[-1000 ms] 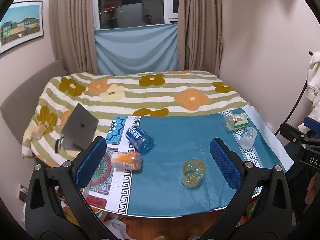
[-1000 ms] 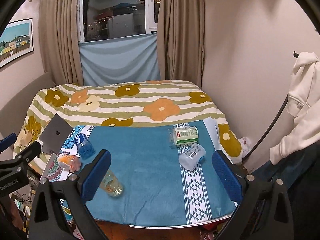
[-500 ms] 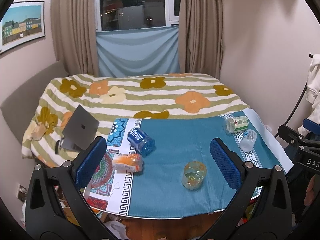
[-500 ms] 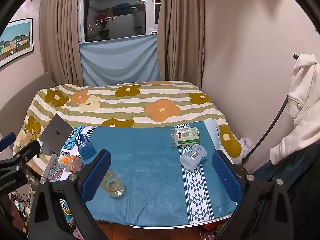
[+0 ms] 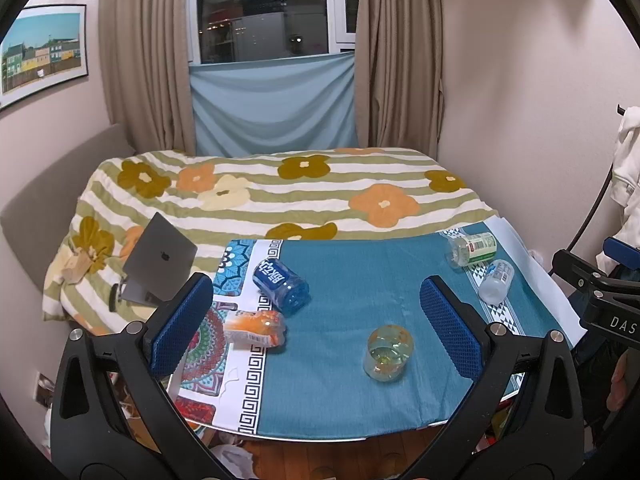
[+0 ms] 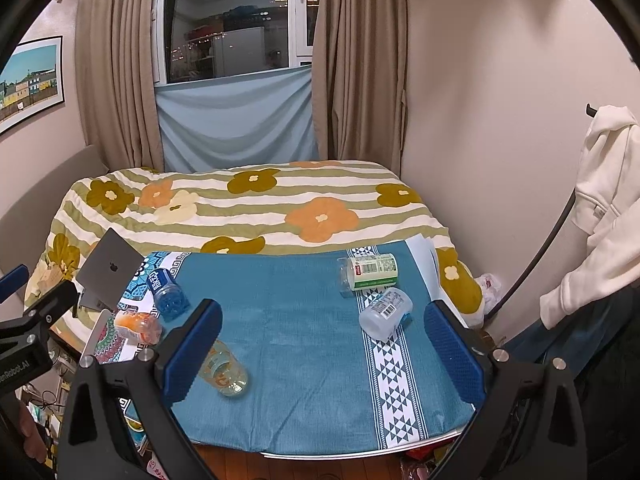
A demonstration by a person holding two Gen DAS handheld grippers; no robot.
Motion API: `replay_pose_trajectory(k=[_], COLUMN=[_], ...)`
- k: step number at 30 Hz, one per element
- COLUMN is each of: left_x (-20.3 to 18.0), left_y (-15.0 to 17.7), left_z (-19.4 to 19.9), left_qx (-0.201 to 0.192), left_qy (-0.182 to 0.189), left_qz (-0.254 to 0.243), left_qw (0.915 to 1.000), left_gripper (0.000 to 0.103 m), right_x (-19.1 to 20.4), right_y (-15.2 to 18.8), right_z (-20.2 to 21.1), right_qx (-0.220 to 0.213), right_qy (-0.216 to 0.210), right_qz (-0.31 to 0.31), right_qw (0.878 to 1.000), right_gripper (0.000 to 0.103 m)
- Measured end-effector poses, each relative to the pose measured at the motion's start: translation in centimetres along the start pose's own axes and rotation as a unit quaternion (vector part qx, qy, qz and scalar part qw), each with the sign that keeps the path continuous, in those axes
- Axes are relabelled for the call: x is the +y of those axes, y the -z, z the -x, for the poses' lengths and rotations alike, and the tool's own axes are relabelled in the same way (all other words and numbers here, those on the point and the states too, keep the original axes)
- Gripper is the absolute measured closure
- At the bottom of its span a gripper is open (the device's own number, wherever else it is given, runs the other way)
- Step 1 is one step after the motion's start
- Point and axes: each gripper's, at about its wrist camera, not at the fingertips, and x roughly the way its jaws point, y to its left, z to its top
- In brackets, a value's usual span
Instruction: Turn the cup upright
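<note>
**Cup on its side, both grippers spread and off it**

Clear yellowish cup (image 5: 388,354) lies tipped over on the teal cloth of the worktop (image 5: 344,408), near its front edge — mouth toward the cameras. Left gripper (image 5: 316,330) hangs above the front edge, fingers wide apart, gripping nothing. Right gripper (image 6: 320,354) likewise released, empty, cup just beside its left finger (image 6: 192,354). Four other containers lie toppled, well apart from the cup.

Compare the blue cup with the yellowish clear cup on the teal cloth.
The blue cup is tinted blue with a printed white-lettered label; the yellowish cup is clear and unlabelled. The blue cup lies at the cloth's left edge beside the orange cup; the yellowish cup lies alone nearer the front. Both lie on their sides, untouched by either tongs.
</note>
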Motion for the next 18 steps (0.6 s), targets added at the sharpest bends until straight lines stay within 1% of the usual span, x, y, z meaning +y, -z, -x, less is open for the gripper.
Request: replay_pose_trajectory(k=[18], left_x=[0.35], left_y=[-0.32], left_z=[-0.17], left_qx=[-0.003], left_qy=[0.003], left_qz=[0.000], left_qw=[1.0000], left_gripper=[0.000], right_x=[0.15], right_y=[-0.09], right_z=[-0.29], right_qx=[0.001], right_qy=[0.000], right_qz=[0.001], right_qw=[1.000], right_gripper=[0.002])
